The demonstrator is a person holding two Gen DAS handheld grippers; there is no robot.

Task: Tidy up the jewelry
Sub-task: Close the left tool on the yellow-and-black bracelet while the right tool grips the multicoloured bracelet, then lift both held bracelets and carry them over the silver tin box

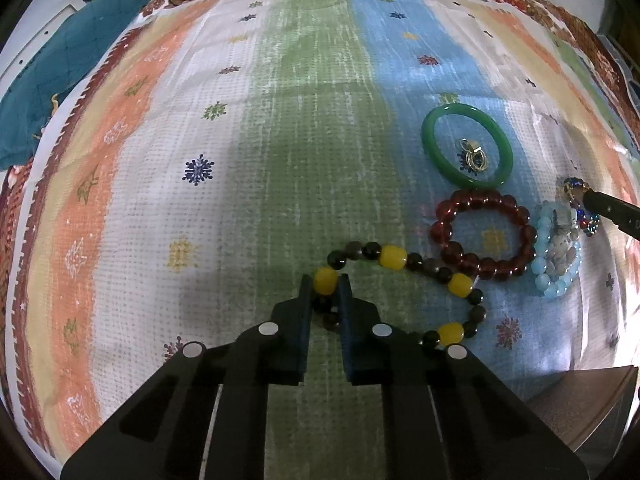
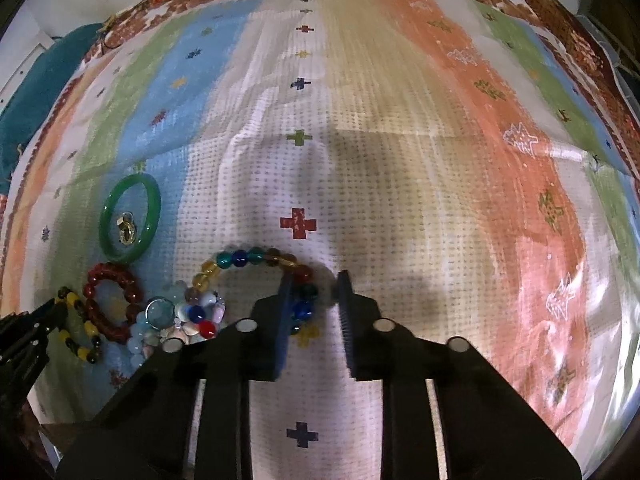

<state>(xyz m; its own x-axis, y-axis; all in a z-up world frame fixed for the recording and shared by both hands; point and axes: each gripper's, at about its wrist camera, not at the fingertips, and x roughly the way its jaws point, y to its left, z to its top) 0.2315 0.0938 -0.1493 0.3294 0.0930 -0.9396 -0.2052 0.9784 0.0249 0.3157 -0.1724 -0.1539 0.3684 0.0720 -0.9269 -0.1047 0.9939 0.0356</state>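
Note:
My left gripper is shut on the yellow-and-dark bead bracelet, pinching a yellow bead between its tips; the strand trails right over the cloth. My right gripper is open around the right side of a multicolour glass-bead bracelet, its left finger over the beads. A green jade bangle lies with small gold rings inside it. A dark red bead bracelet and a pale blue bead bracelet lie beside it. These also show in the right wrist view: bangle, red bracelet, yellow bracelet.
Everything lies on a striped patterned cloth over a flowered cover. A teal cushion lies at the far left. A grey object's corner sits at the lower right of the left wrist view. Small mixed beads are heaped by the blue bracelet.

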